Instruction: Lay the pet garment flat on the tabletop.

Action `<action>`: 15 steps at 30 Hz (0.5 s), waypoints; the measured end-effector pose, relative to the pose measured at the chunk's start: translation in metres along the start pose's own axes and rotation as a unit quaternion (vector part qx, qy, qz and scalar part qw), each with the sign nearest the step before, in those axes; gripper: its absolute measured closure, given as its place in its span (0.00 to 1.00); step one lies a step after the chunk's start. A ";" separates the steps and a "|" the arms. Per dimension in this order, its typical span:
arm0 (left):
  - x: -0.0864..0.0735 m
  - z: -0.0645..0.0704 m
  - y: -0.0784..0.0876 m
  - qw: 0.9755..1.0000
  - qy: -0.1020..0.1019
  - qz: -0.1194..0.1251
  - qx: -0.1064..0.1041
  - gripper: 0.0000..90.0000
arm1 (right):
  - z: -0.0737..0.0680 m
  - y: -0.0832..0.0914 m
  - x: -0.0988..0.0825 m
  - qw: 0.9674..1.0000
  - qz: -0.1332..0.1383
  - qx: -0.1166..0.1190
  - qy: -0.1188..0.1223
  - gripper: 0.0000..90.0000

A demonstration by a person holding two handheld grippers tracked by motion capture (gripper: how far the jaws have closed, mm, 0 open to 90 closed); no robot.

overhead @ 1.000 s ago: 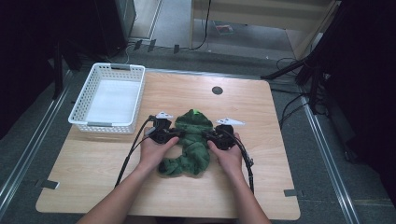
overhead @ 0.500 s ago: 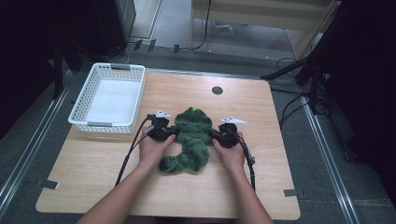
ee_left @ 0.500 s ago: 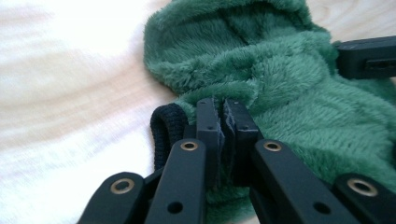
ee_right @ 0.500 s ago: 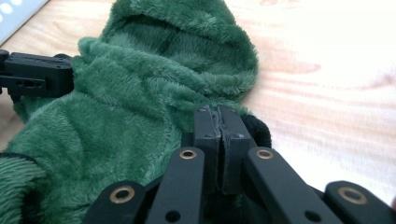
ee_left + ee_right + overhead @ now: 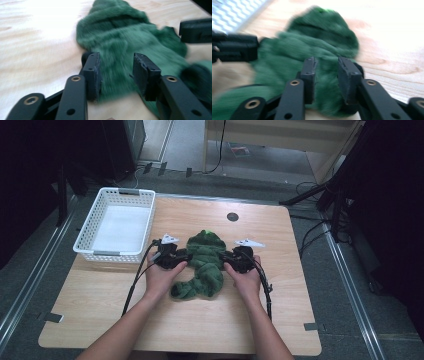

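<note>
1. A white plastic basket (image 5: 116,226) with latticed walls sits at the far left of the wooden table (image 5: 300,270).
2. A small dark round hole (image 5: 232,216) lies near the table's far edge.

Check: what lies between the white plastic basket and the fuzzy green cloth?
In the high view, the left gripper and its hand, over bare wooden table, between basket and cloth.

That crumpled dark green cloth (image 5: 204,265) looks like fuzzy, plush fleece, totally matt. It's on a light wooden table (image 5: 150,320) with a smooth finish and visible grain. The white basket (image 5: 116,225) is slotted plastic, slightly glossy. The black gripper fingers (image 5: 91,72) look like matt plastic with brass-coloured metal rivets.
</note>
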State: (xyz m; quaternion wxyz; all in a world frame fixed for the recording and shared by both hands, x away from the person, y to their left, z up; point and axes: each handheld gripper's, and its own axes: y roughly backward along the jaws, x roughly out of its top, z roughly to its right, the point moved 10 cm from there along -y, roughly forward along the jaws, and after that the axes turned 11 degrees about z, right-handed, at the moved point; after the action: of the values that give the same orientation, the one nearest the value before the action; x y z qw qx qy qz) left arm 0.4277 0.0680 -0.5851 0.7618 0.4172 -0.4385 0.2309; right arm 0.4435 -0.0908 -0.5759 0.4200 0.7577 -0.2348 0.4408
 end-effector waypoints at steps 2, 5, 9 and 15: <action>-0.006 0.004 0.015 1.000 0.000 -0.003 -0.008 0.63 | -0.015 0.012 0.007 1.000 0.008 0.024 -0.002 0.67; -0.017 0.012 0.035 1.000 0.001 -0.005 -0.028 0.61 | -0.042 0.024 0.010 0.998 0.001 0.066 0.009 0.54; -0.043 0.026 0.057 0.998 -0.010 -0.017 -0.051 0.60 | -0.073 0.032 0.002 0.996 -0.007 0.089 0.030 0.27; -0.071 0.035 0.067 0.998 -0.037 -0.026 -0.053 0.65 | -0.071 0.026 -0.029 0.996 -0.027 0.044 0.078 0.81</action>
State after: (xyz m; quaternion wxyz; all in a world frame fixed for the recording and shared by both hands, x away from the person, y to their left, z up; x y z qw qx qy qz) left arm 0.3268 0.0763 -0.6076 0.7717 0.3960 -0.4672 0.1715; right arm 0.3766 -0.0454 -0.5717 0.4149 0.7448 -0.1609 0.4972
